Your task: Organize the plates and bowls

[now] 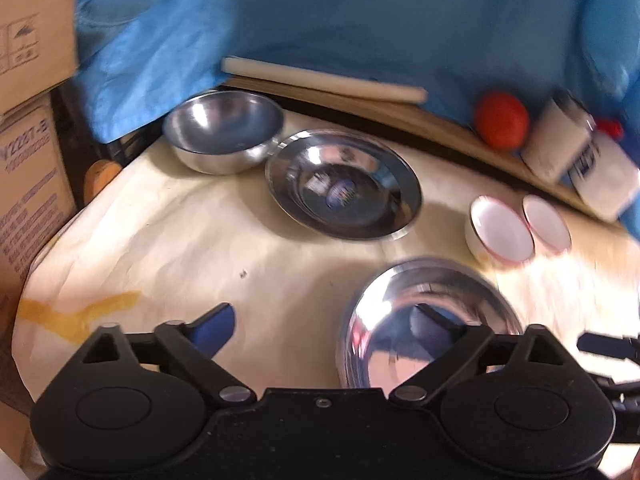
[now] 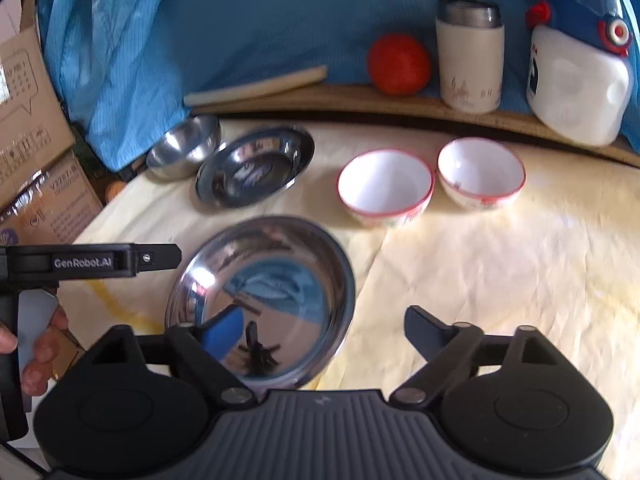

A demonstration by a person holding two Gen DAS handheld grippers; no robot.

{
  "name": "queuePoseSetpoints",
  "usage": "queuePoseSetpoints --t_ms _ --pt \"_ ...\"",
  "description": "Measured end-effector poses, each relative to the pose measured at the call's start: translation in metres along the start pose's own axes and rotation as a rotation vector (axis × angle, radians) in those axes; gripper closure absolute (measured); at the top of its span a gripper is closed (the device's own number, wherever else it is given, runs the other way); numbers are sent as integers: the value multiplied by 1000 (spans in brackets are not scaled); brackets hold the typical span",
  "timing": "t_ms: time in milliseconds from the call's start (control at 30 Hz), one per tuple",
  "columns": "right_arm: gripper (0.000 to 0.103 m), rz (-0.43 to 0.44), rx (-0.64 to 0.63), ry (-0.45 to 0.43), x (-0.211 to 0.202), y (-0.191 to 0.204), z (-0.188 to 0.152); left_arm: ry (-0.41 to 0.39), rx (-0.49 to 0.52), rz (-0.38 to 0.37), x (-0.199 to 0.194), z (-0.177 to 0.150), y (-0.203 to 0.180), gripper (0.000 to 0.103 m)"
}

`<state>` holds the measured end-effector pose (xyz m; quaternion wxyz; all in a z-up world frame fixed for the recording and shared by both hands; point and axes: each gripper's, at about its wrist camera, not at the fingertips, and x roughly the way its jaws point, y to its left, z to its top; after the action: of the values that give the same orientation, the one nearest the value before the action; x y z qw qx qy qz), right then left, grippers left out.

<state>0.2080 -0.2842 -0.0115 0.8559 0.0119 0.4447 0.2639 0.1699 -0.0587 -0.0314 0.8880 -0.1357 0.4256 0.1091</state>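
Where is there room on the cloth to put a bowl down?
Bare cloth lies right of the near steel plate, in front of the two white bowls. It is crowded at the back left, where the steel bowl touches the far steel plate.

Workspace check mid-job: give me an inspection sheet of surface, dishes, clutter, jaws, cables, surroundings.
Surface: cream table cover, creased, yellow stain at left.
Job's things: near steel plate; far steel plate; steel bowl touching it; two white bowls side by side.
Clutter: tomato, cream flask, white jug, pale stick on the back ledge.
Grippers: left gripper and right gripper, jaws open, empty.
Cables: nothing seen.
Surroundings: blue cloth behind; cardboard boxes left.
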Motion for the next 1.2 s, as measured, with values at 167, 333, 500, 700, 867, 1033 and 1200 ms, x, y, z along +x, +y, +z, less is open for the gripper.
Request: queuePoseSetpoints --t_ms 167,333,500,700,867,1033,1200 --pt "0 22 -29 -63 -1 -10 12 -31 -116 19 3 11 11 1" --pt "0 39 -51 -124 -1 -15 20 -54 -182 39 4 18 20 1" --pt "0 39 -47 -162 1 -15 24 -57 -203 45 6 25 25 1" --pt "0 25 -12 -163 10 -13 30 -30 -193 44 19 37 32 1" --pt "0 -5 1 -136 23 -8 36 4 -189 24 38 47 39 1" --pt "0 -51 -53 -117 35 2 46 29 -202 -20 58 55 44 1" --pt "0 -110 -148 -112 48 16 64 41 -199 -52 75 61 44 1"
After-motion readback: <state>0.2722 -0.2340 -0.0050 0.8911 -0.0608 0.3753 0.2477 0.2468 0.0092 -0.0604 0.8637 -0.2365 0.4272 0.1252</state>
